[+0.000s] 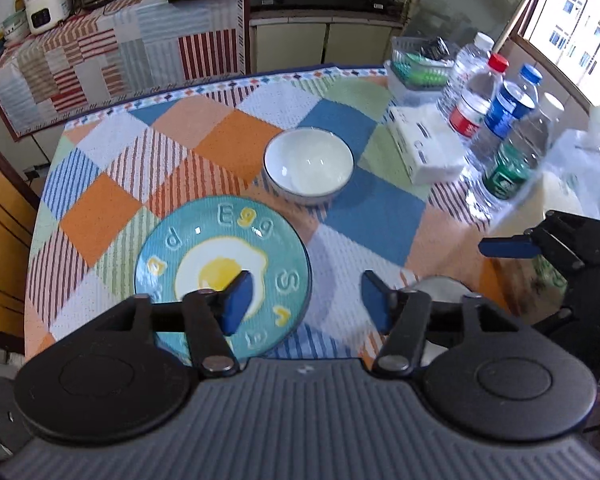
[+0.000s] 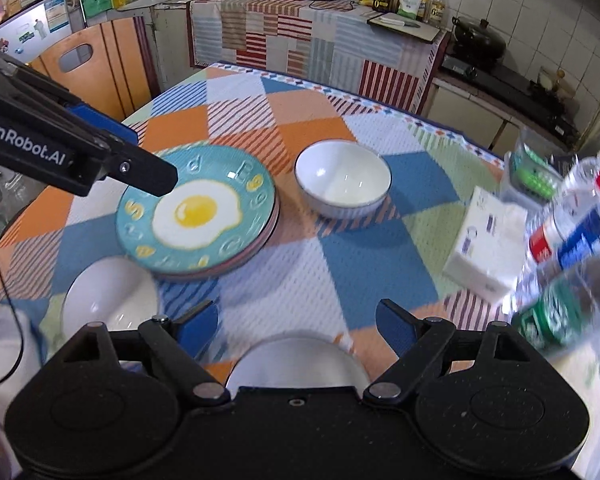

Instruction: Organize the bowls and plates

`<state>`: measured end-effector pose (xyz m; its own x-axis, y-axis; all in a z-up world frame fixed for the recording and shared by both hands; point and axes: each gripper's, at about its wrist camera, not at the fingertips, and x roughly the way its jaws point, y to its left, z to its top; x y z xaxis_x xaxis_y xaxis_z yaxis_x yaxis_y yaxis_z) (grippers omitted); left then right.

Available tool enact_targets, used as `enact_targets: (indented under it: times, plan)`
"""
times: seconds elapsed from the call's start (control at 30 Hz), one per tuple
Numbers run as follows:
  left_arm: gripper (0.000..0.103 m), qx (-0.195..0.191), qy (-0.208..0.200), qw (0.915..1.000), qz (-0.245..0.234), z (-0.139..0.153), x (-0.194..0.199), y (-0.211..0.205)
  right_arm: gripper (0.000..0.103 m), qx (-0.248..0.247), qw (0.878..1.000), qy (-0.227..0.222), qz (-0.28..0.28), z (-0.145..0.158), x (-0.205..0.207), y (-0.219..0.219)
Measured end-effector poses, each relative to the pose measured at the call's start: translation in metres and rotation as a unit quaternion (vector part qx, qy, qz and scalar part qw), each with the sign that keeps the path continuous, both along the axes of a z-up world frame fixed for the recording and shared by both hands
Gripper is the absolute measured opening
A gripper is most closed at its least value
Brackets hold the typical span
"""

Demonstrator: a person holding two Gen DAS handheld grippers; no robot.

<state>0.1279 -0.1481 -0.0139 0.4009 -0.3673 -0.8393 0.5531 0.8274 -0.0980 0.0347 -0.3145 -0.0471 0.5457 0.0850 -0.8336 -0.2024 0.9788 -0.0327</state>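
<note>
A teal plate with a fried-egg picture (image 1: 220, 256) (image 2: 198, 208) lies on a pink plate (image 2: 260, 240) on the checked tablecloth. A white bowl with a dark rim (image 1: 309, 164) (image 2: 343, 178) stands beyond it. A second white bowl (image 2: 110, 294) sits near the front left, and a third (image 2: 296, 364) (image 1: 444, 286) lies just under the right gripper. My left gripper (image 1: 306, 304) is open and empty above the teal plate's near right edge. My right gripper (image 2: 296, 320) is open and empty above the third bowl.
Several water bottles (image 1: 496, 104) (image 2: 572, 232), a tissue pack (image 1: 424, 148) (image 2: 488, 240) and a clear box of green items (image 1: 416, 68) crowd the table's right side. A cloth-covered counter (image 2: 300, 36) with appliances stands behind. An orange door (image 2: 96, 64) is at the left.
</note>
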Motion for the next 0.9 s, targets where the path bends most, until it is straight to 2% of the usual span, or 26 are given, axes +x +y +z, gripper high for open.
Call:
enact_targets:
  times: [0.3,0.5,0.77,0.9]
  plan:
    - [0.08,0.02,0.014,0.9985,-0.05,-0.02,-0.03,-0.01,0.094,0.029,0.999,-0.01,0.026,-0.003,-0.053,-0.011]
    - [0.084,0.033,0.035,0.9965,-0.069,-0.047,-0.038,-0.022,0.094,0.036,0.999,-0.005,0.001,-0.032,-0.067,-0.024]
    - [0.088,0.043,0.052,0.9926,-0.101,-0.074,-0.046,-0.037,0.095,0.004,0.999,0.01,0.031,-0.073,-0.083,-0.019]
    - [0.088,0.049,0.051,0.992,-0.105,-0.086,-0.044,-0.045,0.095,0.008,1.0,0.024,0.018,-0.09,-0.08,-0.022]
